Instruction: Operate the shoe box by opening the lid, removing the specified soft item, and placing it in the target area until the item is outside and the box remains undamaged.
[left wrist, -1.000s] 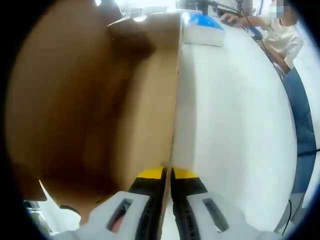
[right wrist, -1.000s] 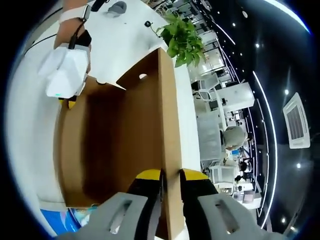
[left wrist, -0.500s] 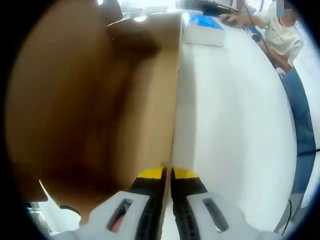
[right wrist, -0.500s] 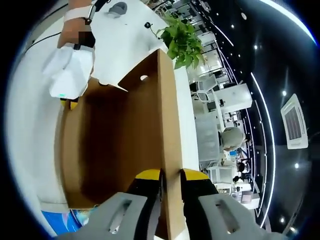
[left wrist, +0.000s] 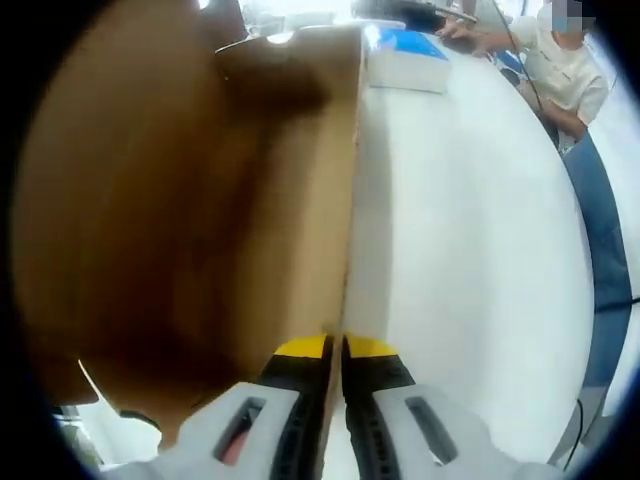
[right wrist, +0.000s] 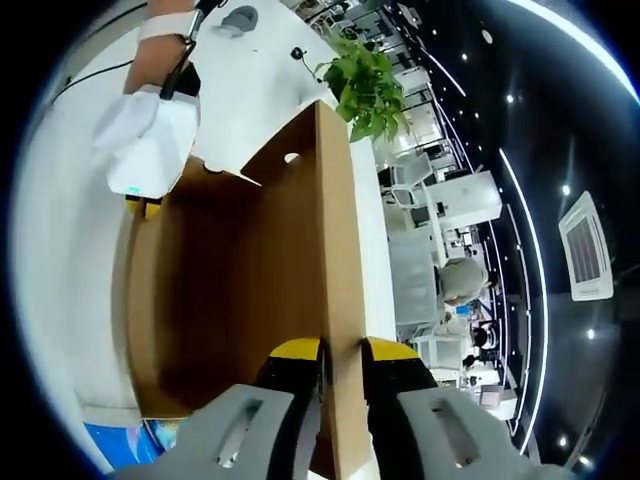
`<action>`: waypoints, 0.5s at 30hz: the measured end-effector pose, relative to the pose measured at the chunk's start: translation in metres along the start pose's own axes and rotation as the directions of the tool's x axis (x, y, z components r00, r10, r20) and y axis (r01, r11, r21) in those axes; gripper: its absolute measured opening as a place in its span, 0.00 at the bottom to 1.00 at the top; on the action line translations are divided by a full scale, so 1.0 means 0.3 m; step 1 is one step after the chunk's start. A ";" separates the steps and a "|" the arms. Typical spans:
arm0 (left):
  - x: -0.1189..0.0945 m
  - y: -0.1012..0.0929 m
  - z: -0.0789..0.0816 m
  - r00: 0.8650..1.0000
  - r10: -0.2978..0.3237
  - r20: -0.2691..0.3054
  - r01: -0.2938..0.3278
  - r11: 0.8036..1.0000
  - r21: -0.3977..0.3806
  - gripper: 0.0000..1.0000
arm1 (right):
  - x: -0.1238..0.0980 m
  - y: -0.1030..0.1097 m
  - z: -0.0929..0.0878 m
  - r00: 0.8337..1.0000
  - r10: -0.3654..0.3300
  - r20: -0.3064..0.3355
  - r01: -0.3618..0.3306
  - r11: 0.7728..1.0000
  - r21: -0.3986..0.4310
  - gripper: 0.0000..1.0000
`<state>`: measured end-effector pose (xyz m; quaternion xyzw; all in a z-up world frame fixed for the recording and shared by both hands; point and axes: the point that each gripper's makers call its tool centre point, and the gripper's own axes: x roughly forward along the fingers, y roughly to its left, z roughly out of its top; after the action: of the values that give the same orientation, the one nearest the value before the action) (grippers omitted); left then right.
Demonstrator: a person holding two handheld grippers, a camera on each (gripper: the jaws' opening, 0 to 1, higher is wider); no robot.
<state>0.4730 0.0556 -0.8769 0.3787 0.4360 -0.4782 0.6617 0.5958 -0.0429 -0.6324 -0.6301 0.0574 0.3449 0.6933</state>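
While both tongs, left (left wrist: 334,347) and right (right wrist: 341,350), grip opposite edges of the lid (right wrist: 250,260) above the desk (left wrist: 470,250), opening is underway; the soft item seems hidden, removal remains

The left gripper (right wrist: 145,205) has shifted slightly along the box (right wrist: 250,290) edge.

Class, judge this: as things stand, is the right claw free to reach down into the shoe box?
Probably not yet: the right claw is shut on the cardboard lid edge, as is the left claw, so it would have to let go first.
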 end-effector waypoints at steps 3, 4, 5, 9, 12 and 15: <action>-0.002 0.000 -0.002 1.000 -0.002 0.001 0.002 1.000 -0.001 0.04 | 0.001 0.006 0.001 1.000 -0.008 -0.001 0.008 1.000 -0.003 0.13; -0.001 0.001 -0.003 1.000 -0.003 0.000 0.003 1.000 0.000 0.04 | -0.001 0.006 0.003 1.000 -0.012 0.001 0.012 1.000 -0.003 0.13; -0.001 0.000 -0.003 1.000 -0.003 0.001 0.003 1.000 -0.002 0.04 | -0.001 0.007 0.003 1.000 -0.014 0.000 0.014 1.000 0.001 0.13; -0.001 0.001 -0.003 1.000 0.000 0.000 0.000 1.000 0.000 0.04 | -0.005 0.017 0.003 1.000 -0.031 0.000 0.031 1.000 -0.003 0.13; -0.004 0.000 -0.002 1.000 0.000 -0.001 0.000 1.000 -0.004 0.04 | -0.013 0.023 0.005 0.999 -0.045 0.005 0.045 0.999 -0.010 0.13; -0.001 -0.001 -0.003 1.000 -0.001 0.000 0.001 1.000 -0.006 0.04 | -0.019 0.029 0.005 0.999 -0.053 0.012 0.053 0.999 -0.014 0.13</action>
<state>0.4725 0.0564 -0.8770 0.3767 0.4375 -0.4773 0.6625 0.5862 -0.0442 -0.6364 -0.6343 0.0344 0.3306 0.6980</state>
